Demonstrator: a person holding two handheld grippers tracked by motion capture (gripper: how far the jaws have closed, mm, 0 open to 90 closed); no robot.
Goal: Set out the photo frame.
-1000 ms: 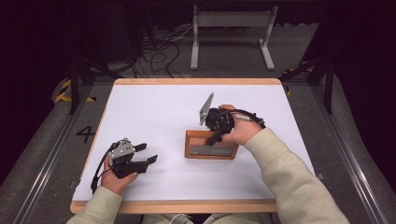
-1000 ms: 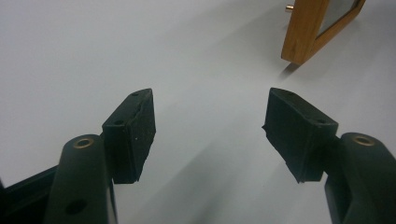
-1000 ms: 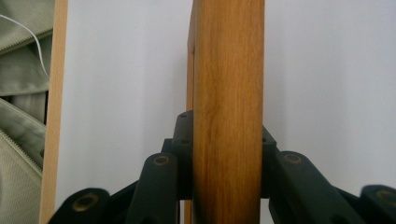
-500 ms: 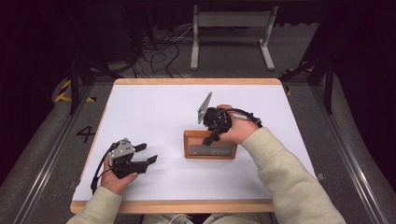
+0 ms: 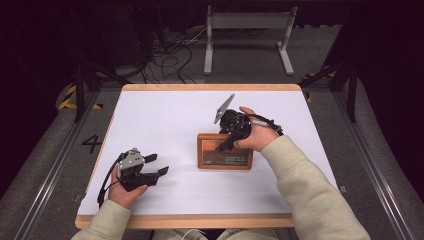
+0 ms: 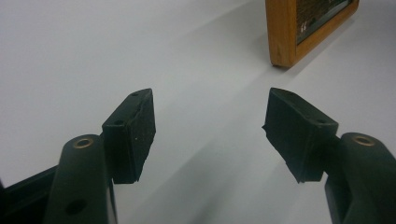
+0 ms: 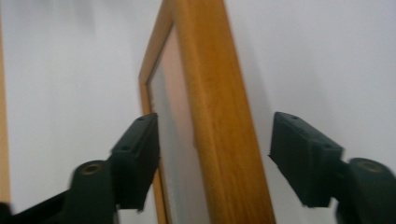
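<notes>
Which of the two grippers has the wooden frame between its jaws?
The right gripper: its just-opened jaws straddle the wooden frame; the left gripper has nothing between its jaws.

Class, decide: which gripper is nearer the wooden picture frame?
Right. The right gripper straddles the wooden picture frame's edge, jaws just opened; the left gripper rests apart, to its left.

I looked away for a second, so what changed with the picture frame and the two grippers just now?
The right gripper has just been opening: its jaws now stand apart on either side of the wooden picture frame, no longer pinching its edge. The frame, the left gripper and the table stayed as they were.
</notes>
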